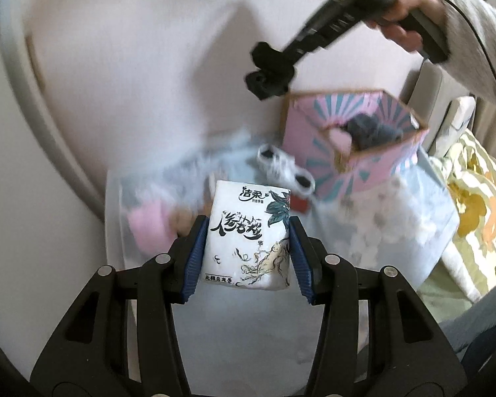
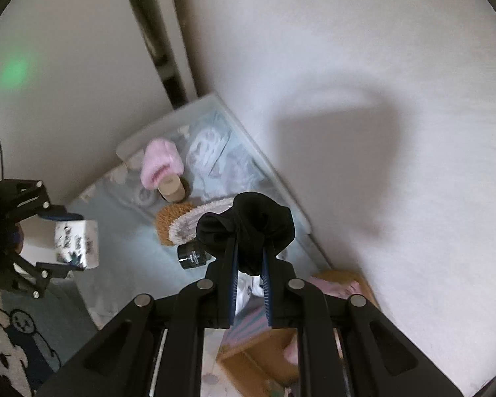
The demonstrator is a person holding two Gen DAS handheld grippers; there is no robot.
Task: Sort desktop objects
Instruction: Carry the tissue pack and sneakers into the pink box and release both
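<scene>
Tissue pack (image 1: 248,235) sits clamped between my left gripper (image 1: 246,231) pads above the table (image 1: 281,314), while my right gripper (image 2: 249,254) pinches a black scrunchie (image 2: 248,221) aloft.

Pink box (image 1: 353,152) beside cluttered tabletop (image 1: 396,218)

A pale patterned tabletop (image 2: 122,231) carried a pink fluffy item (image 2: 160,163), a brown brush (image 2: 173,223), a small black jar (image 2: 191,254), and a pink striped box (image 1: 353,145).
</scene>
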